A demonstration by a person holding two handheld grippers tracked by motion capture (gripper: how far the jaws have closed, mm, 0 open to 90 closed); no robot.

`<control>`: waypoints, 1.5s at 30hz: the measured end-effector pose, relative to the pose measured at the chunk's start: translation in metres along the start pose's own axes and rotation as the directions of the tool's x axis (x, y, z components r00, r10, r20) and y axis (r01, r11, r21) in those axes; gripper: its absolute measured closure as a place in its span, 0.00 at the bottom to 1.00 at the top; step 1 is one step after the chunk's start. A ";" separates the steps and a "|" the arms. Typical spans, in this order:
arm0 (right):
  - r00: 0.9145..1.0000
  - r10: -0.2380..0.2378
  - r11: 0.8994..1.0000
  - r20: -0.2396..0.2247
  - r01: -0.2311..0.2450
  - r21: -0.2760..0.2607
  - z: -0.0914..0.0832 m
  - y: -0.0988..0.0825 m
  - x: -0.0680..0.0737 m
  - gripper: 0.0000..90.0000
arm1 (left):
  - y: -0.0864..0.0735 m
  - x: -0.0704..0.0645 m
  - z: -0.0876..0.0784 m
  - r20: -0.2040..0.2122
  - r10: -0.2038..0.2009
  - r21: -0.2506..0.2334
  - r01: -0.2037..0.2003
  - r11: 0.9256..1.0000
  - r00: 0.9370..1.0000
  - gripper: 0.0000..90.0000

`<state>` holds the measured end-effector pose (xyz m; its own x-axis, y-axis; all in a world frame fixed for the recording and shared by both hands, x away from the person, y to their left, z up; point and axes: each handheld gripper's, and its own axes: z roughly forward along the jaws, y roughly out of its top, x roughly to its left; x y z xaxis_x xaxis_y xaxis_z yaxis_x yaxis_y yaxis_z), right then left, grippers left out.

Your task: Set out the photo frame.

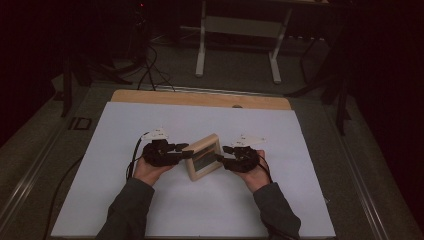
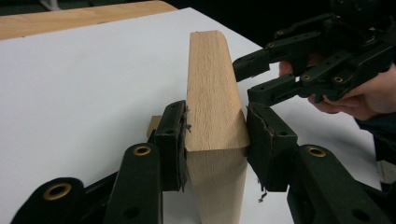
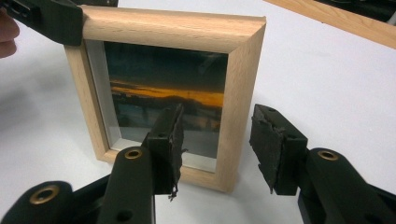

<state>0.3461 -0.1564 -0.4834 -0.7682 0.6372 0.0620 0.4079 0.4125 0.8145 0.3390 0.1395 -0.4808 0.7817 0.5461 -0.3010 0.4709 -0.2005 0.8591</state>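
A light wooden picture frame (image 1: 205,156) with a dark sunset picture stands upright on the white sheet. My left gripper (image 1: 189,151) is shut on the frame's left side rail; in the left gripper view its pads (image 2: 173,140) press on both faces of the wood (image 2: 212,93). My right gripper (image 1: 221,154) is at the opposite side. In the right gripper view its jaws (image 3: 222,142) stand open astride the frame's right rail (image 3: 240,93), with a gap at the right pad. The right gripper (image 2: 250,79) also shows at the far side in the left gripper view.
The white sheet (image 1: 150,125) covers most of a wooden table, whose bare strip (image 1: 200,98) runs along the far edge. Beyond it stand a desk's white legs (image 1: 200,55) on a dark floor, with cables (image 1: 147,70) at the left.
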 end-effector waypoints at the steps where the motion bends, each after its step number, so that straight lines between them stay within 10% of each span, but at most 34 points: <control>1: 1.000 0.000 1.000 0.000 0.000 0.000 0.000 0.000 0.000 0.59 | 0.000 0.001 0.000 0.008 0.000 -0.001 0.000 1.000 1.000 0.67; 22: 0.999 0.002 1.000 -0.032 -0.002 0.003 0.007 0.007 -0.005 0.52 | 0.003 0.013 0.003 0.084 0.009 0.008 -0.010 1.000 0.996 0.67; 35: 0.999 -0.003 1.000 -0.048 0.003 0.008 0.008 0.009 -0.010 0.44 | 0.000 -0.006 0.003 -0.075 0.036 0.013 -0.035 0.999 0.997 0.49; 45: 0.998 0.016 1.000 -0.063 -0.017 -0.020 -0.001 0.012 -0.018 0.46 | -0.012 -0.026 -0.011 -0.226 -0.016 -0.075 -0.001 0.997 0.974 0.47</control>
<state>0.3648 -0.1634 -0.4744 -0.7910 0.6017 0.1108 0.4111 0.3887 0.8246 0.3090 0.1364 -0.4785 0.6617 0.7187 -0.2135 0.4381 -0.1396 0.8880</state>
